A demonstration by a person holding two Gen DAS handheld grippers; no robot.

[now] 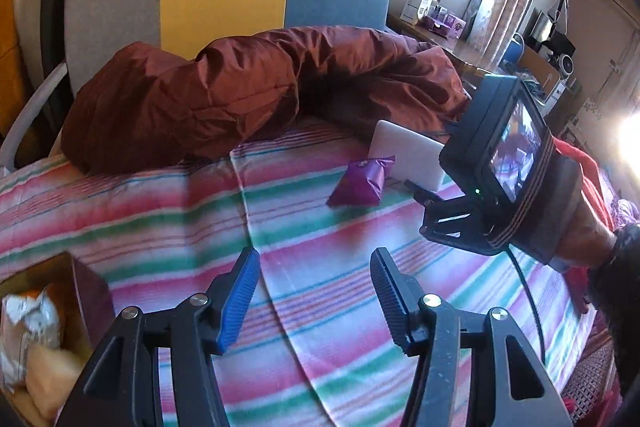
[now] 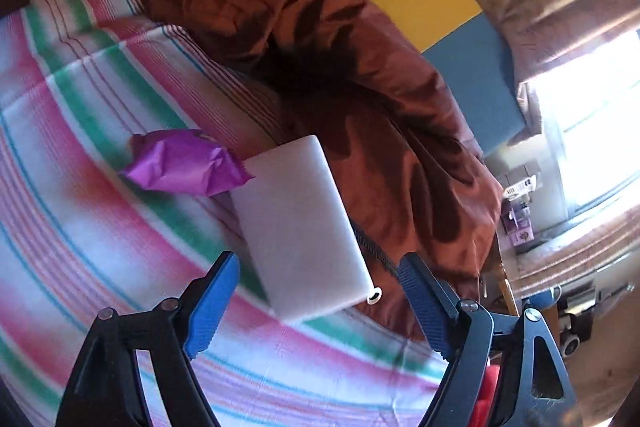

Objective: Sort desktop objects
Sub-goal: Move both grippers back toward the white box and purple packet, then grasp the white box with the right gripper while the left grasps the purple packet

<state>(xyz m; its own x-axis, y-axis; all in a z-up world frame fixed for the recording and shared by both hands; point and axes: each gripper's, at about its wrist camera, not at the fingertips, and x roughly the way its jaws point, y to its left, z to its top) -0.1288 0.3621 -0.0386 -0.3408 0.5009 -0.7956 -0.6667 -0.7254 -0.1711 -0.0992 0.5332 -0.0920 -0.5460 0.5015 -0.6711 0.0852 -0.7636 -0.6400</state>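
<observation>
Both grippers held empty above the pink-and-green striped blanket (image 1: 304, 227).

Left wrist view: left gripper (image 1: 314, 277) is seen spread wide, nothing gripped; crinkled purple foil packet (image 1: 358, 183) lies ahead, touching flat white rectangular case (image 1: 412, 157). Right wrist view: right gripper (image 2: 320, 293) is seen wide open, empty, poised near the case (image 2: 300, 223); packet (image 2: 186, 163) at its far corner.

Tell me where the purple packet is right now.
The purple packet lies on the striped blanket, touching the white box's left corner, ahead of the open right hand-held gripper.
</observation>
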